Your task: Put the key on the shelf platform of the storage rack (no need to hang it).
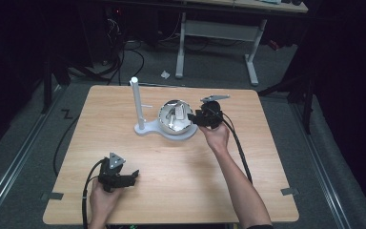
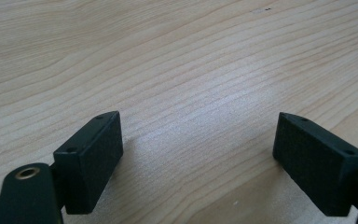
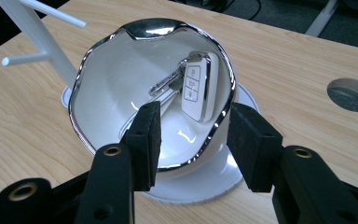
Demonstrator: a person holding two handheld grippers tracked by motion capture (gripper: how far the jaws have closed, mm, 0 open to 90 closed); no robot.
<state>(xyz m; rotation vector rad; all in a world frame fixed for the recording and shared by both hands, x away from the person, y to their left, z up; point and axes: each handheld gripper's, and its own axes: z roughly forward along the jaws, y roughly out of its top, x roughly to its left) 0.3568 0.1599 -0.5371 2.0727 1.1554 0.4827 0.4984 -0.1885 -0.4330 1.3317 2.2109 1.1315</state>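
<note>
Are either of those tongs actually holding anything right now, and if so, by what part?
Nothing is held. The right tongs stand open astride the rim of the white bowl, with the car key lying loose inside. The left tongs are open over bare table.

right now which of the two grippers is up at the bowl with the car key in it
The right gripper, beside the white chrome-rimmed bowl, its open jaws straddling the rim near the car key. The left gripper sits over bare table, far from it.

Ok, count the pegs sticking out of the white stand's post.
2: upper peg near the white post top, lower peg under it on the opposite side. More could be hidden.
</note>
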